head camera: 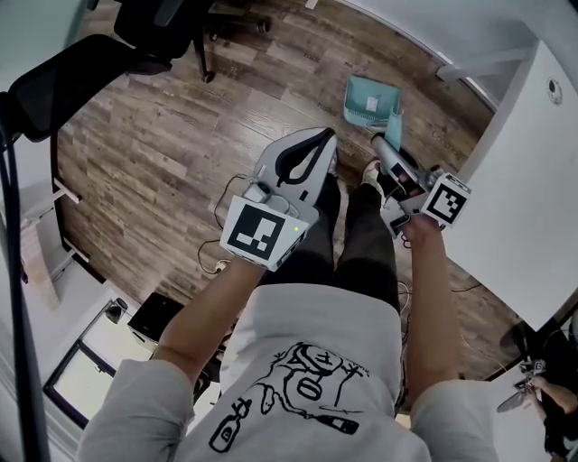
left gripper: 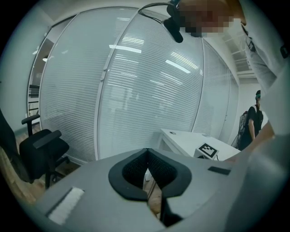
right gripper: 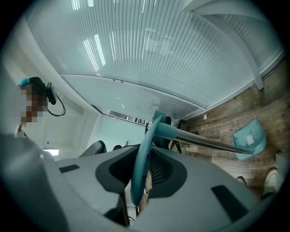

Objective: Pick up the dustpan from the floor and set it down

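The teal dustpan [head camera: 370,101] is down by the wood floor ahead of my feet; I cannot tell whether it touches the floor. Its long grey pole [right gripper: 208,141] runs back to a teal loop handle [right gripper: 141,163]. My right gripper [right gripper: 144,174] is shut on that loop, and in the head view the right gripper [head camera: 397,176] sits at the pole's near end. My left gripper [head camera: 322,138] hangs beside it to the left, apart from the dustpan. In the left gripper view the left gripper [left gripper: 147,154] is shut, tips touching, with nothing between them.
A white desk [head camera: 533,180] stands close on the right. A black office chair [head camera: 172,27] is at the upper left, and cables [head camera: 226,194] lie on the floor near my legs. A glass wall with blinds [left gripper: 136,90] is ahead, and another person [left gripper: 253,120] stands beyond a white table [left gripper: 186,138].
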`<state>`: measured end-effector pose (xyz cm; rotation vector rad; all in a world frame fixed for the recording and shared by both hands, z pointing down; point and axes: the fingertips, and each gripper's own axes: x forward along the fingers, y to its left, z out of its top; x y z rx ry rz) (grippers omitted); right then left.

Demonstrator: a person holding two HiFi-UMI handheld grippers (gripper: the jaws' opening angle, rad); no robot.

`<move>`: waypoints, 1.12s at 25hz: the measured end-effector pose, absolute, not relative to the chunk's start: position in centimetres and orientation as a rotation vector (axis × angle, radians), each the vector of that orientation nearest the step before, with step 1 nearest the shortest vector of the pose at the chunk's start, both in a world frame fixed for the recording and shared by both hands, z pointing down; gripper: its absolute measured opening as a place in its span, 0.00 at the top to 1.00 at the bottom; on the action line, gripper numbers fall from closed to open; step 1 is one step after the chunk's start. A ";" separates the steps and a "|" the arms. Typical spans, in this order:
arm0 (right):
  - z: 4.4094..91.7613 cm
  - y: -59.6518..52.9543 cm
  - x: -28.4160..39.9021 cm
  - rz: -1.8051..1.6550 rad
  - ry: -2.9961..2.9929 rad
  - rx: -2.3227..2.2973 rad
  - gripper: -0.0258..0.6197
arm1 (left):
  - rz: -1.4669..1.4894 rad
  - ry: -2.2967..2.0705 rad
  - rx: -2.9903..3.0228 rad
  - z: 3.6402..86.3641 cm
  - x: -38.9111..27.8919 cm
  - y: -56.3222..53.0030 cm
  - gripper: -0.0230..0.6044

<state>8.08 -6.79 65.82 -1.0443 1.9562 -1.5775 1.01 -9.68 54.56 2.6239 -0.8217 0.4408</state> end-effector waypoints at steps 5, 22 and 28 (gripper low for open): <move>68.2 -6.3 7.7 -1.611 1.896 -1.016 0.88 | 0.476 -0.802 2.622 55.8 0.8 -8.9 0.97; 72.7 0.9 3.6 -1.865 1.863 -0.977 0.86 | 0.479 -0.804 2.581 56.2 0.1 -8.3 0.97; 73.8 2.6 2.9 -1.921 1.859 -0.993 0.75 | 0.483 -0.793 2.581 56.3 0.3 -8.0 0.97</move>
